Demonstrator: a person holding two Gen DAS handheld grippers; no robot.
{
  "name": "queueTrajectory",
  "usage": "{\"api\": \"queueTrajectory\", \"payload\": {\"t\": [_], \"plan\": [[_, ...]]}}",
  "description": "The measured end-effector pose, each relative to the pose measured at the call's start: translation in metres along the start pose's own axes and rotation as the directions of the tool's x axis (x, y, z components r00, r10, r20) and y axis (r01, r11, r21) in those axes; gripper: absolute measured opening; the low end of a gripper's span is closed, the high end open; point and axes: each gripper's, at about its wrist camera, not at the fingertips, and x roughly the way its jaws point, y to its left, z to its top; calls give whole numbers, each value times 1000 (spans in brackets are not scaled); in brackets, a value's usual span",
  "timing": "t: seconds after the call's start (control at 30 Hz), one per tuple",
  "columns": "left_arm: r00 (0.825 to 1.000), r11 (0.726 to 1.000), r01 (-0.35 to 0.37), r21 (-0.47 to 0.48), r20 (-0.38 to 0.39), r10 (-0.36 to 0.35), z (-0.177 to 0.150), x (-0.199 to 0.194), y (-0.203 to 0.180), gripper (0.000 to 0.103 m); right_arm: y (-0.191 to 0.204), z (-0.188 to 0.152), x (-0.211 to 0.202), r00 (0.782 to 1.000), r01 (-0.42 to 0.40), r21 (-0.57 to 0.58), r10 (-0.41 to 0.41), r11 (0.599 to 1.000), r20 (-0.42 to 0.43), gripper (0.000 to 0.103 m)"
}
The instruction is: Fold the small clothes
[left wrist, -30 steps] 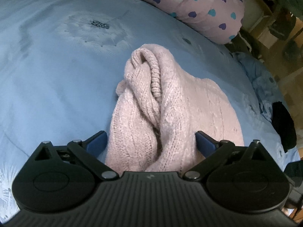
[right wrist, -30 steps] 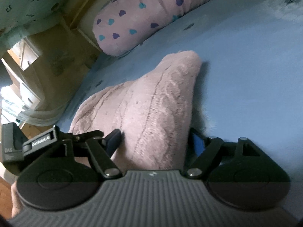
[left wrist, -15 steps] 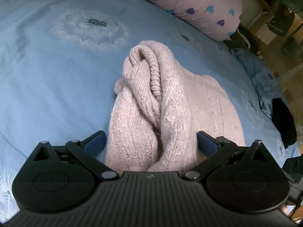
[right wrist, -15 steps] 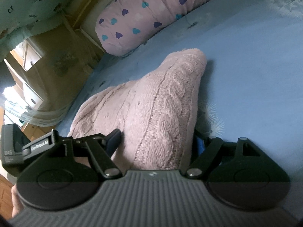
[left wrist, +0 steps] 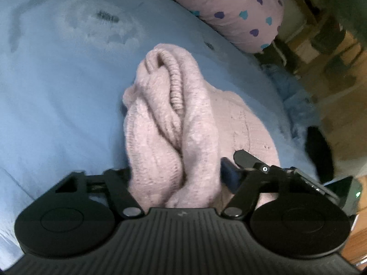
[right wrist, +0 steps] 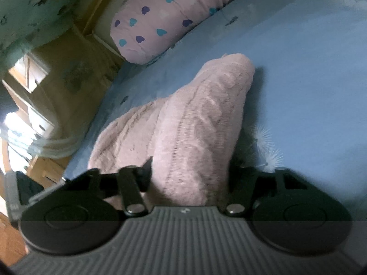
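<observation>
— Both grippers grip the pink knit sweater [left wrist: 188, 123], which lies bunched on the blue bedsheet [left wrist: 57, 91].
— How do they hold it?
— Left gripper [left wrist: 176, 174] is clamped on thick folds; right gripper [right wrist: 190, 171] is closed on the cable-knit edge [right wrist: 206, 119].
— Anything nearby?
— One heart-print pillow [right wrist: 165, 20] lies beyond the sweater.
</observation>
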Motion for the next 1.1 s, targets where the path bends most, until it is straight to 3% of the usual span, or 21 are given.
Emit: {"api": "queueTrajectory", "payload": {"t": [0.2,0.4,0.63,0.83,0.97,1.1], "plan": [[999,998,51,-25,9,-51,-4,-18,-3,56,13,7,-14,999,-54,30,54,998,6,42],[995,994,98,-39,-29,-100,-24,-30,-25,55,29,18,-43,996,-87,44,87,995,-8,42],[987,992,127,-11,-94,-128,-68,-46,-72,55,24,24,-98,997,-54,54,57,997,-51,42],[984,991,127,35,-129,-121,-124,-59,-105,54,1,8,-155,996,-46,79,52,996,-76,42],[993,994,32,107,-116,-19,-155,-61,-117,55,-21,-10,-179,995,14,69,-7,998,-97,44],[993,992,-6,125,-117,21,-170,-64,-121,56,-41,-29,-182,979,165,36,-160,986,-123,54]]}}
